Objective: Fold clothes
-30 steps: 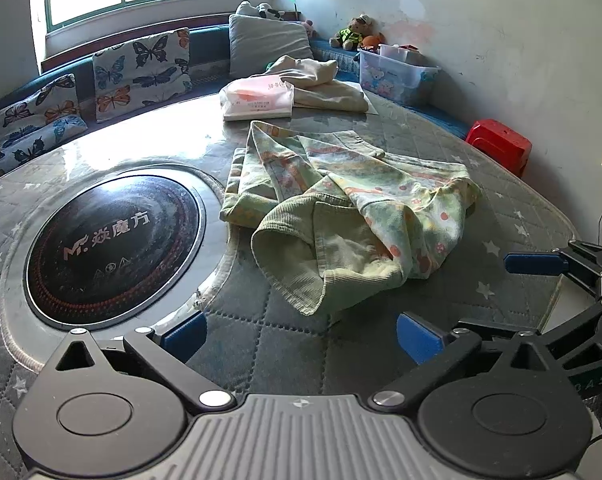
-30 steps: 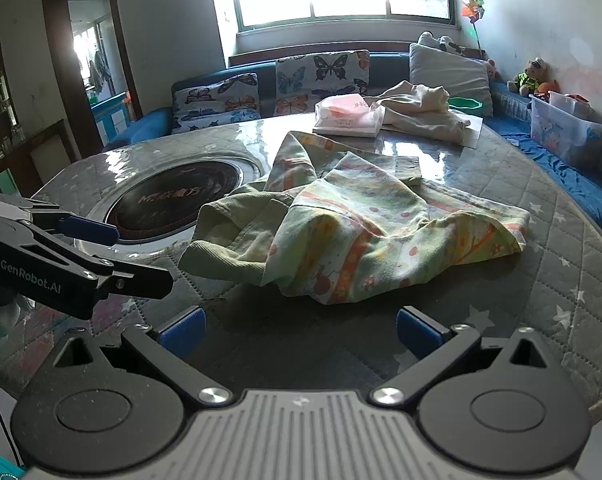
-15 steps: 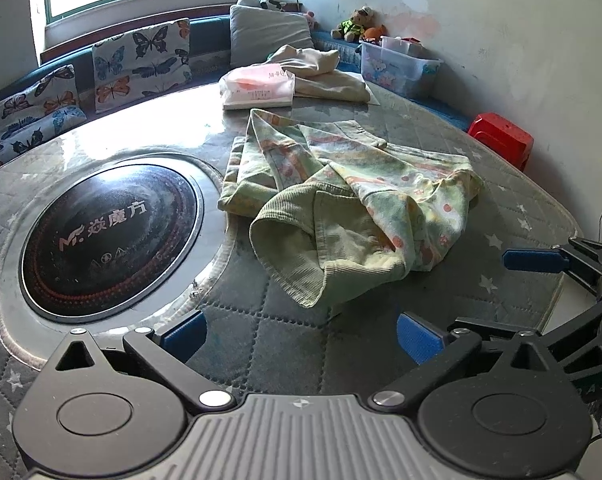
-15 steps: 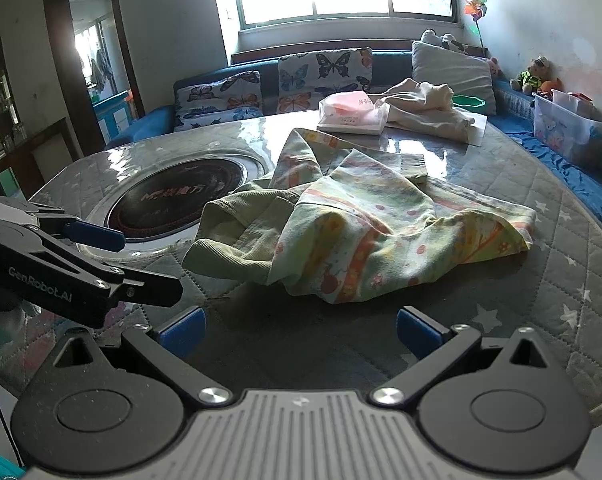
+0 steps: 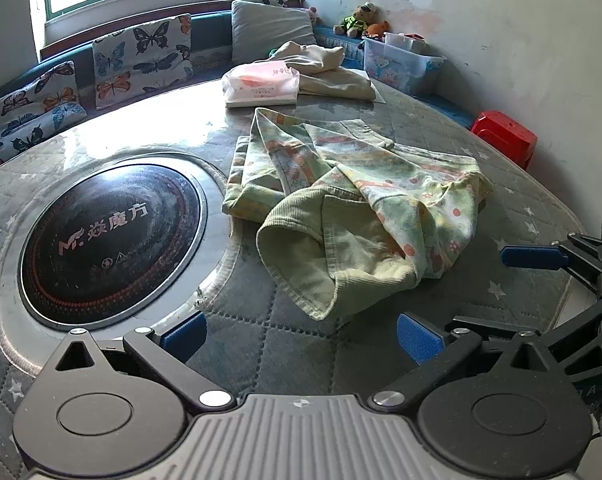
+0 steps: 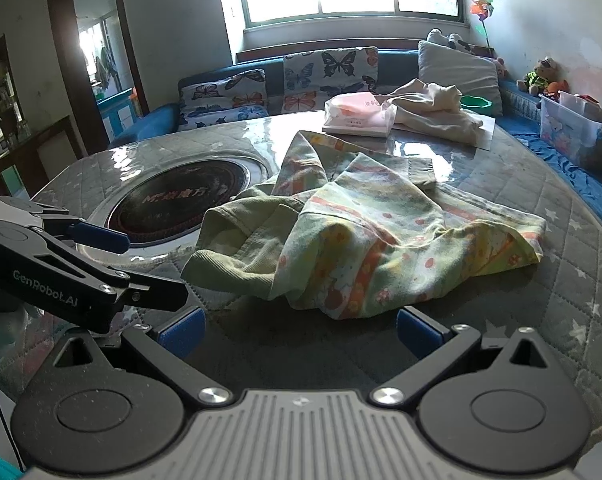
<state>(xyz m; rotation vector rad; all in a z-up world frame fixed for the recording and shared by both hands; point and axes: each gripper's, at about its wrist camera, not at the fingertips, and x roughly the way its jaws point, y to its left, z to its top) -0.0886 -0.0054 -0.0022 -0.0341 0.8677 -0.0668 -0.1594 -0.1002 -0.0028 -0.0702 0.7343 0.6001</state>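
A crumpled light-green child's garment (image 5: 353,204) with an orange and yellow print lies in a heap on the round quilted table (image 5: 285,340); its corduroy side faces me. The same garment (image 6: 365,236) fills the middle of the right wrist view. My left gripper (image 5: 301,334) is open, just short of the garment's near hem, with nothing between its blue pads. My right gripper (image 6: 299,328) is open too, close to the front fold of the heap. The right gripper (image 5: 541,280) shows at the right edge of the left view, and the left gripper (image 6: 113,264) at the left of the right view.
A black round cooktop (image 5: 109,236) is sunk into the table to the left of the garment. A pink-and-white packet (image 5: 261,84) and a beige cloth (image 5: 329,72) lie at the far side. Butterfly cushions (image 5: 141,56), a plastic box (image 5: 401,64) and a red stool (image 5: 505,136) ring the table.
Both grippers have crept forward toward the garment, which looks larger and nearer in each view. The garment itself has not moved, and both grippers stay open.
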